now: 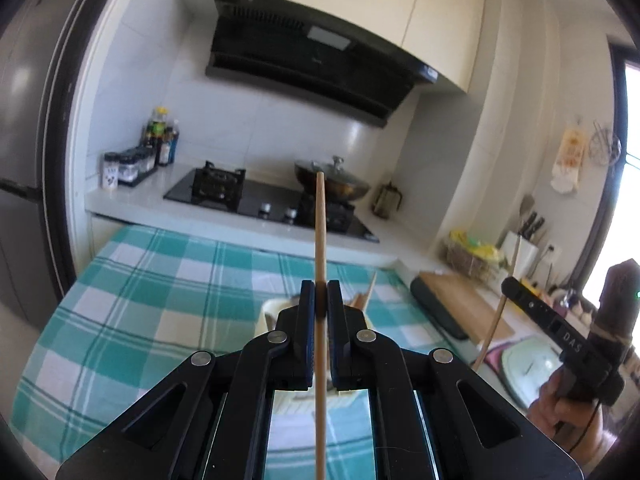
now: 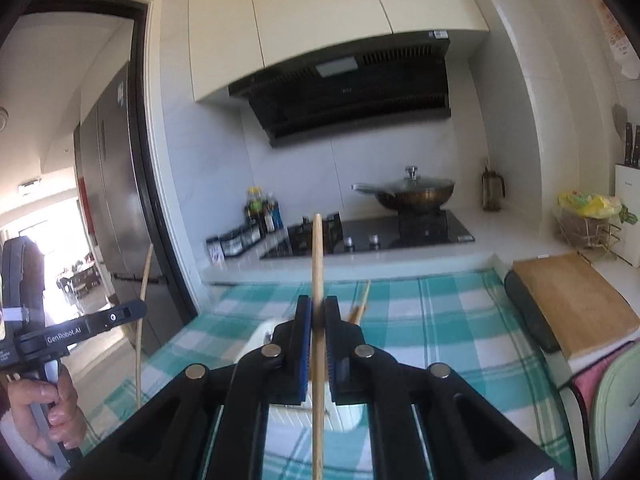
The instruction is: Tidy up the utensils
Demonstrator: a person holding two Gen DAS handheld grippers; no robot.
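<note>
Left wrist view: the left gripper is clamped tight on a wooden chopstick, which runs from the bottom edge of the frame up through the centre, its tip ending in front of a lidded wok on the black hob. Below and behind the fingers, a pale utensil holder with more chopsticks poking out stands on the teal checked cloth. At the right edge the right gripper appears side-on, pinching its own chopstick, with a hand on its handle. A range hood hangs in the upper centre; condiment bottles stand at mid-left.

Right wrist view: the right gripper is likewise closed tight on a second chopstick, aligned vertically through the centre of the frame. The pale holder lies just behind the fingers on the checked cloth, with spare chopsticks leaning up and right. At lower left the left gripper holds its chopstick upright, gripped by a hand. A wooden cutting board lies at mid-right.
</note>
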